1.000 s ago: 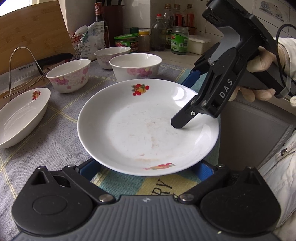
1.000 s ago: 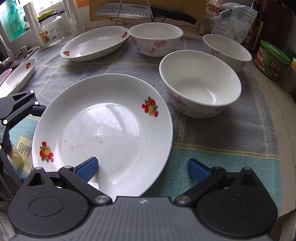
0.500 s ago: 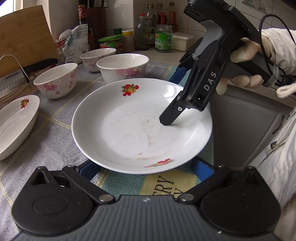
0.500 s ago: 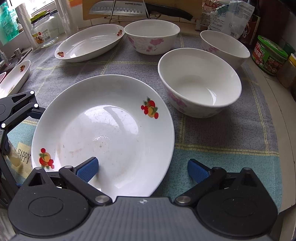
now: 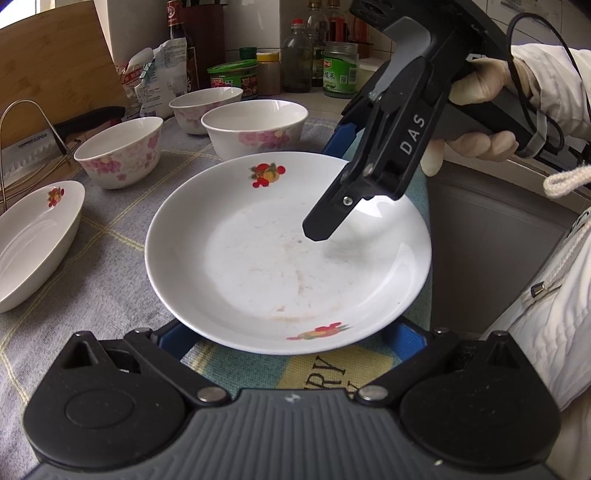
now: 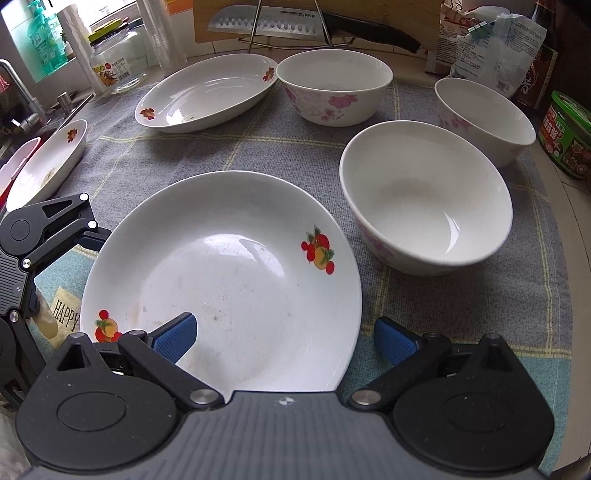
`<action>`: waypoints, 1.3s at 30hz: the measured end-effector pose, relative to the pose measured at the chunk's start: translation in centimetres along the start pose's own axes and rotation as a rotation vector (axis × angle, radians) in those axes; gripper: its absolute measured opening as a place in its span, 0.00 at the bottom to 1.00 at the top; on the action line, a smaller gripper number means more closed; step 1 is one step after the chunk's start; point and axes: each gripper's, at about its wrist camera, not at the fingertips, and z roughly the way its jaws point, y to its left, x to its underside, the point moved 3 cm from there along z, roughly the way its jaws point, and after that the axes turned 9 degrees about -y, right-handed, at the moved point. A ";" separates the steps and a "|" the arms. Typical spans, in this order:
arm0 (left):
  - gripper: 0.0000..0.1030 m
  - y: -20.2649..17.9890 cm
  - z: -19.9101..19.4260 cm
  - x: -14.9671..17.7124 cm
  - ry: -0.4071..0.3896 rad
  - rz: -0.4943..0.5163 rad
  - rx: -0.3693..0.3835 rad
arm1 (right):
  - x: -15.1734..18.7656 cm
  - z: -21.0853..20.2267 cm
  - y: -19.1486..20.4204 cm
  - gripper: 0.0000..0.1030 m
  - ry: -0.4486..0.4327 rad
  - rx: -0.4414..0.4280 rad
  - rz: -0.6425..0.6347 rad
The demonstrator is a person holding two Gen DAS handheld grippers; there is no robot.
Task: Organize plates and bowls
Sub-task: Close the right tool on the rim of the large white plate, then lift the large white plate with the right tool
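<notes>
A white round plate [image 5: 258, 266] with fruit prints lies on the cloth near the counter's front edge. My left gripper [image 5: 290, 336] is open, and its blue fingertips are tucked under the plate's near rim. My right gripper [image 6: 286, 338] is open and straddles the plate's [image 6: 229, 273] rim, one blue pad [image 6: 177, 334] over the plate's inside and the other pad [image 6: 395, 341] outside it. Three floral bowls [image 6: 424, 199] [image 6: 334, 88] [image 6: 484, 118] and two oval dishes [image 6: 207, 96] [image 6: 48, 162] stand further back.
A grey checked cloth [image 6: 184, 155] covers the counter. A knife [image 6: 295, 24] on a wire rack, a cutting board, bags, jars and a green tin [image 6: 569, 136] line the back. A sink [image 5: 491, 251] lies beside the plate. A gloved hand [image 5: 476, 88] holds the right gripper.
The right gripper has slid a little further in over the plate, so its inner finger reaches nearer the middle. The plate and bowls stay put.
</notes>
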 end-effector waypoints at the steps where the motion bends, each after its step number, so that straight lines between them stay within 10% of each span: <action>1: 1.00 0.0 0.1 -0.1 0.005 -0.004 -0.006 | -0.1 0.0 0.0 1.00 -0.002 -0.015 -0.002; 39: 1.00 -0.3 0.3 -0.3 0.016 -0.027 -0.041 | -2.2 1.2 -0.9 1.00 0.046 -0.261 0.044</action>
